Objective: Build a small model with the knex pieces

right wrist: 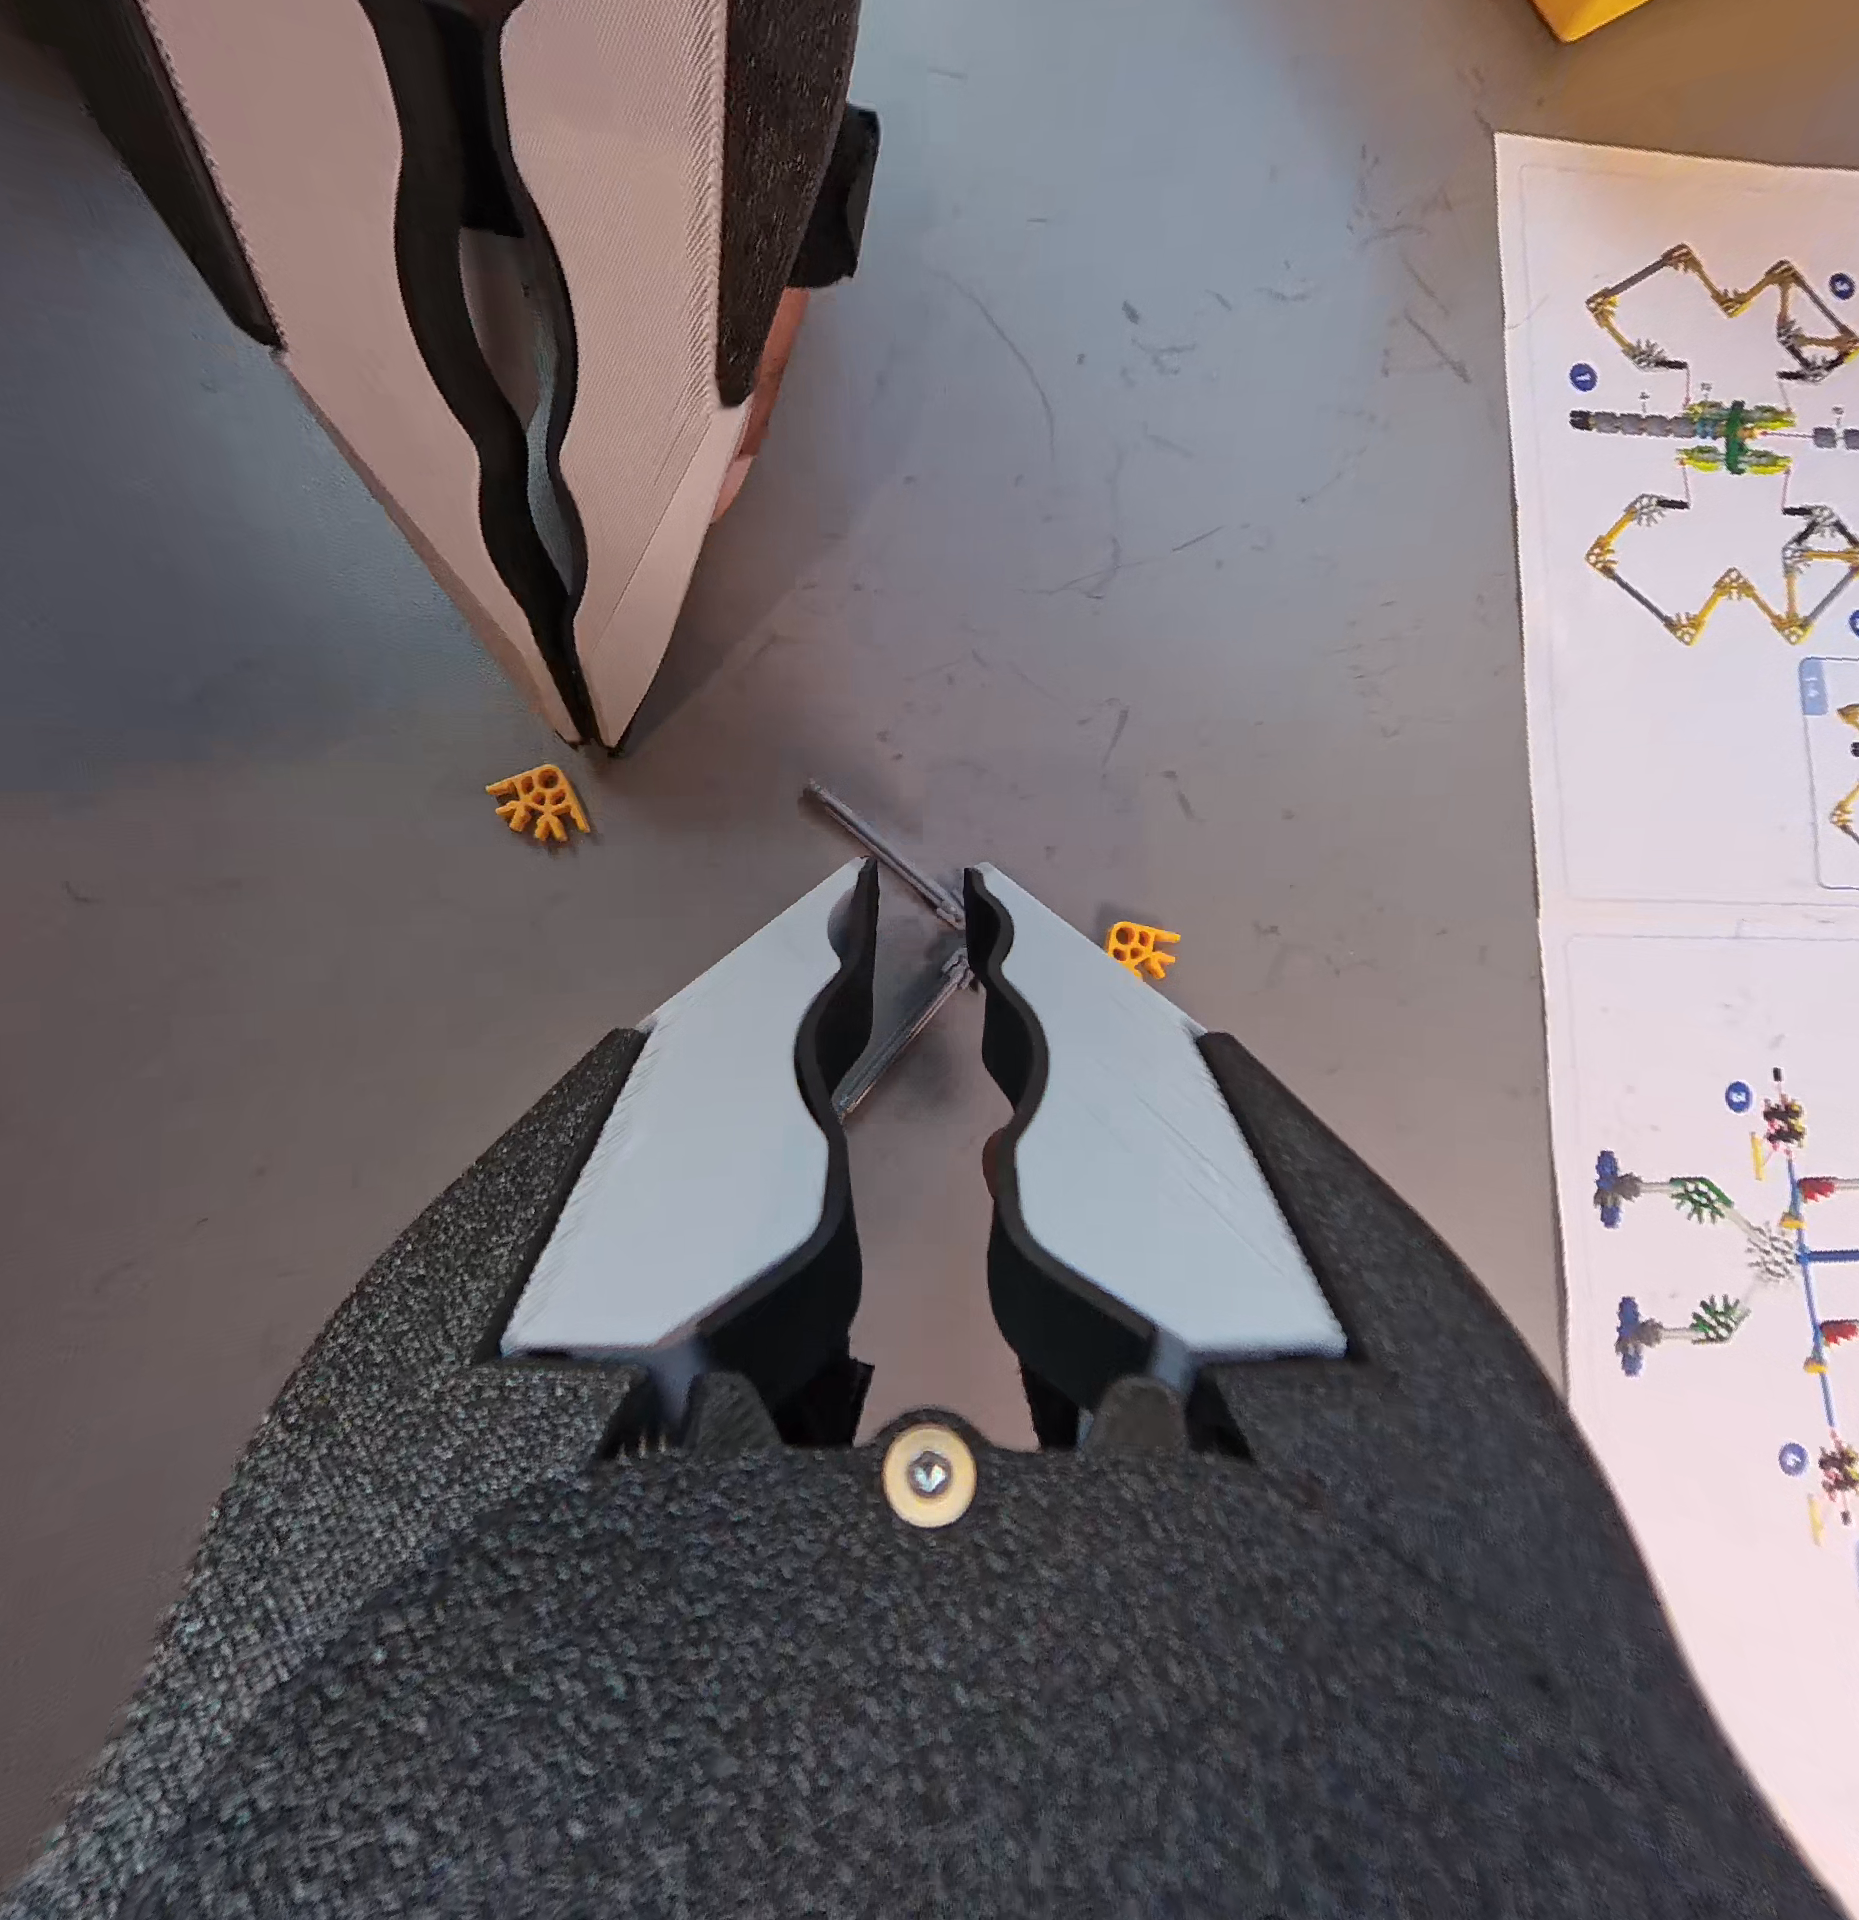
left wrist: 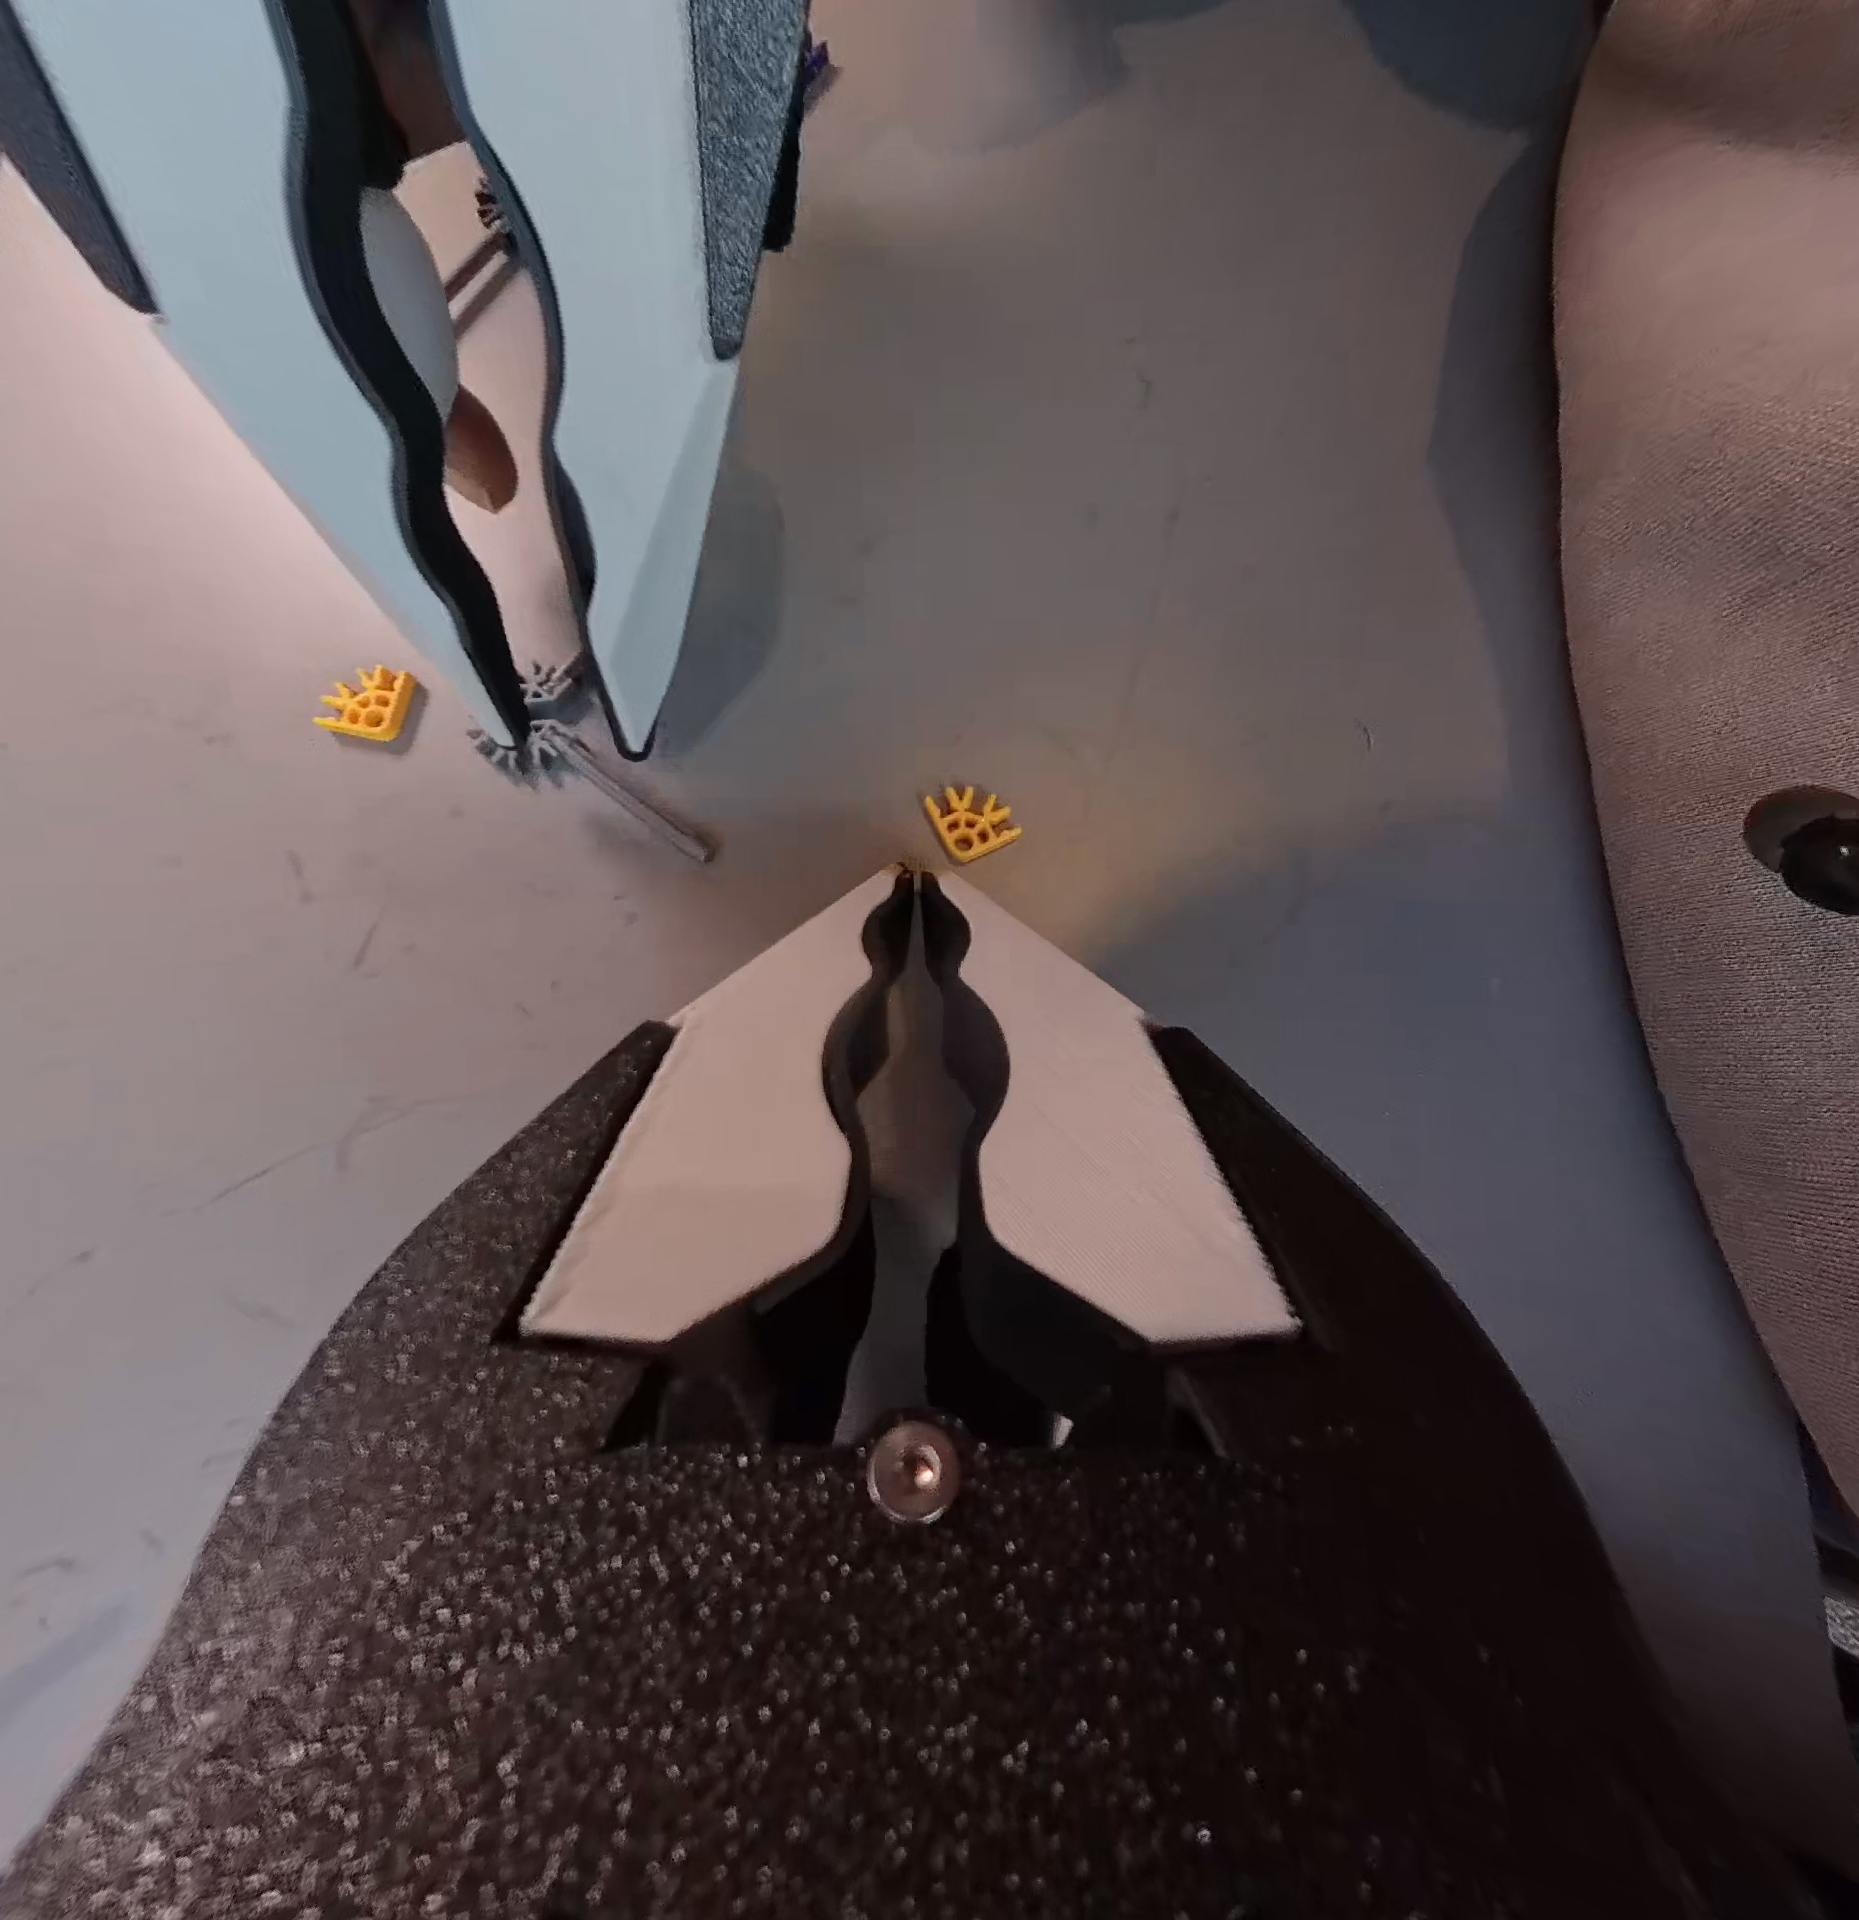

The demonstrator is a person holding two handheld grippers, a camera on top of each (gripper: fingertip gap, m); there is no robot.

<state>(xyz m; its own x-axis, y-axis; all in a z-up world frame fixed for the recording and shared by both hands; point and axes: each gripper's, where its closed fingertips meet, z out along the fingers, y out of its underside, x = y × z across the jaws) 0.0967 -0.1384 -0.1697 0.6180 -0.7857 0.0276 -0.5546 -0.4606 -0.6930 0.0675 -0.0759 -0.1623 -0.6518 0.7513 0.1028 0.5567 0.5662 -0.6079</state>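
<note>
Left gripper (left wrist: 912, 876) pinched together, empty, tip beside a yellow connector (left wrist: 970, 825). Right gripper (right wrist: 920, 883) narrowly parted, straddling a grey rod piece (right wrist: 889, 862) on the table (right wrist: 1216, 520); second connector (right wrist: 1141, 949) just beside.

Left gripper (left wrist: 914, 878) fingers (left wrist: 800, 1091) pressed together — tips just beside a yellow connector (left wrist: 972, 826) on the grey table (left wrist: 1112, 520).

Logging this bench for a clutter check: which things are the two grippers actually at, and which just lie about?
At the grippers:
- grey rod-and-connector piece, between the fingers of the open right gripper
- yellow connector, just off the shut left gripper

Lying about:
- second yellow connector
- instruction sheet
</note>
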